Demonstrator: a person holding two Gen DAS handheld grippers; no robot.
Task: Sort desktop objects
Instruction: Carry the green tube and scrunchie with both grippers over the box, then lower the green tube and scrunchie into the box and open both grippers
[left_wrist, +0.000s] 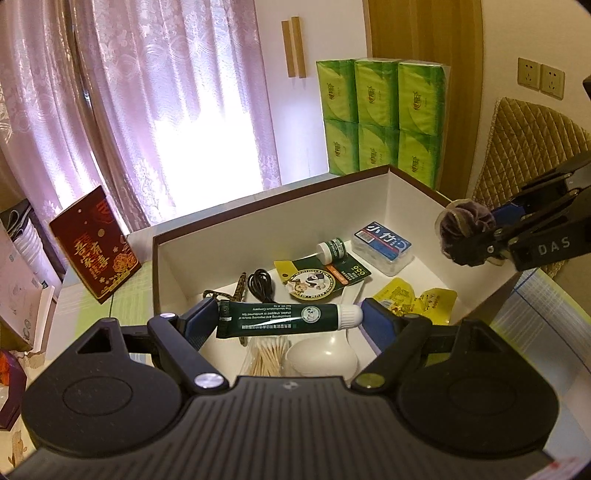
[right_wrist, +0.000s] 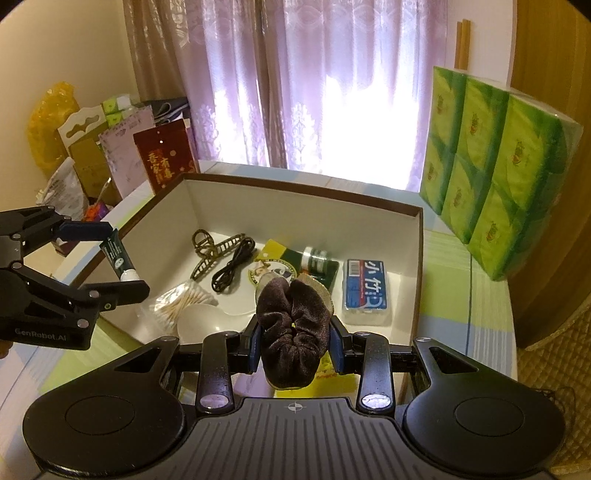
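Big white box (right_wrist: 413, 258) sits mid-table, tissue packs (right_wrist: 498, 177) at 2 o'clock of it in the right view. Inside: floss case (right_wrist: 364, 286) at 3 o'clock, black cable (right_wrist: 232, 267), hair claw (right_wrist: 208, 251), cotton swabs (right_wrist: 184, 301) at 8 o'clock. The white spoon (left_wrist: 321, 356) is half hidden behind the left gripper (left_wrist: 290, 317). That one is clamped end to end on the green tube (left_wrist: 280, 319), hovering over the box's near edge. Right gripper (right_wrist: 295, 339) squeezes a dark scrunchie (right_wrist: 293, 332) over the near rim; the yellow packet (left_wrist: 413, 299) below is mostly covered there.
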